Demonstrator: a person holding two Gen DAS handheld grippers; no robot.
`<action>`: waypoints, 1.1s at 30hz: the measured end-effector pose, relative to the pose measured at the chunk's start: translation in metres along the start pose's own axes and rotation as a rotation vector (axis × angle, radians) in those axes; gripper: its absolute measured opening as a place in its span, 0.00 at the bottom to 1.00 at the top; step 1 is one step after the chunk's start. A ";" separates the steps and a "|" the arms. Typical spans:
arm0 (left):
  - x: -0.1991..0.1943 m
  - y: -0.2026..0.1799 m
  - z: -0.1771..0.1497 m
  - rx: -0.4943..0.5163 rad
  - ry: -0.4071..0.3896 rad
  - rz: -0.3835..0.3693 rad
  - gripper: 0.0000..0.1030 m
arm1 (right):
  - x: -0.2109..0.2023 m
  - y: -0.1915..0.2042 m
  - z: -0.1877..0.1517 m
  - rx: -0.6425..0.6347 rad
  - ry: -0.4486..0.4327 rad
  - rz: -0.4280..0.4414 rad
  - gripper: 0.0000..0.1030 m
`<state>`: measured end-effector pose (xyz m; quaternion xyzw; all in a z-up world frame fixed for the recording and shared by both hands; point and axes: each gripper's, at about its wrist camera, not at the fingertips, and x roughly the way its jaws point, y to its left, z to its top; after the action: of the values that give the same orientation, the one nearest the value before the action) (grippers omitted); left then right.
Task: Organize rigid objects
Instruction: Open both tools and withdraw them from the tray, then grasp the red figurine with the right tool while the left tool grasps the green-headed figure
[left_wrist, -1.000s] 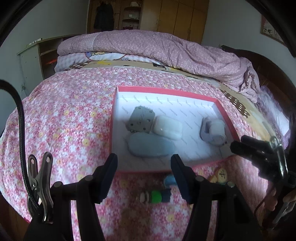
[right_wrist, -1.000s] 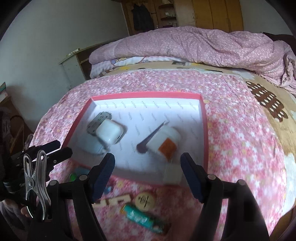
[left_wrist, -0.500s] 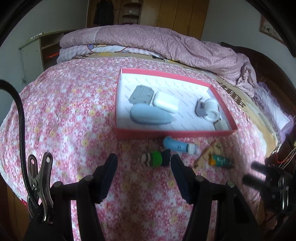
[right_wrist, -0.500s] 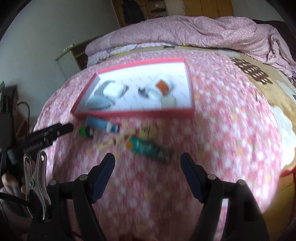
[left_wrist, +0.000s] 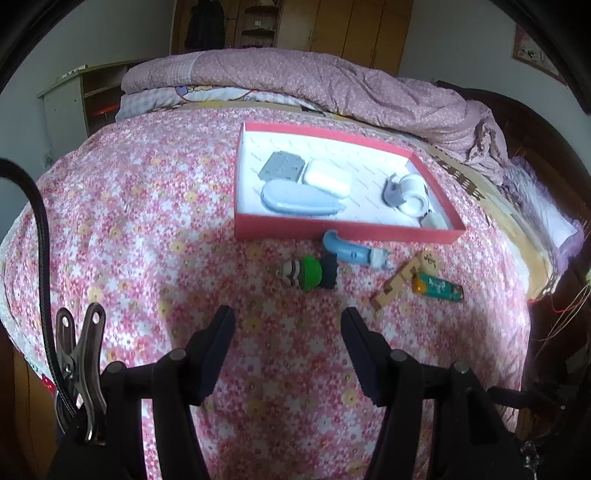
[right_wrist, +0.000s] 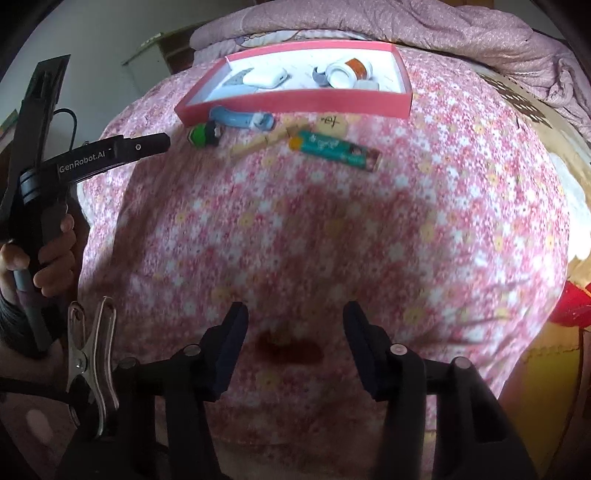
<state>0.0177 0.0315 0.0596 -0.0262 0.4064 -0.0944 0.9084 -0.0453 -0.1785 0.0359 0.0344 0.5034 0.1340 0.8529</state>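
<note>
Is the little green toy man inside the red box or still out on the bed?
Out. The green toy man lies on the flowery bedspread, just in front of the red box's near wall.

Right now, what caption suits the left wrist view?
Open fingers above flowered bedspread, toys beside red tray.

I face a bed (left_wrist: 155, 206) covered by a pink floral sheet. A rumpled mauve quilt (left_wrist: 332, 85) lies along its far edge. Wooden wardrobes (left_wrist: 354, 33) line the far wall. An open shelf unit (left_wrist: 74, 103) stands at the far left corner. Daylight is soft.
</note>
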 end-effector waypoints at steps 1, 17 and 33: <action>0.001 0.000 -0.001 0.000 0.005 -0.001 0.61 | -0.001 0.000 -0.001 0.002 -0.001 -0.001 0.54; -0.002 0.001 -0.013 0.001 -0.001 -0.016 0.61 | 0.021 0.015 -0.014 -0.055 0.110 -0.101 0.43; 0.005 0.002 -0.014 -0.003 0.021 -0.012 0.61 | 0.018 0.014 0.009 -0.054 0.039 -0.077 0.41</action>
<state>0.0113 0.0331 0.0462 -0.0288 0.4161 -0.0998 0.9034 -0.0319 -0.1592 0.0280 -0.0108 0.5172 0.1152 0.8480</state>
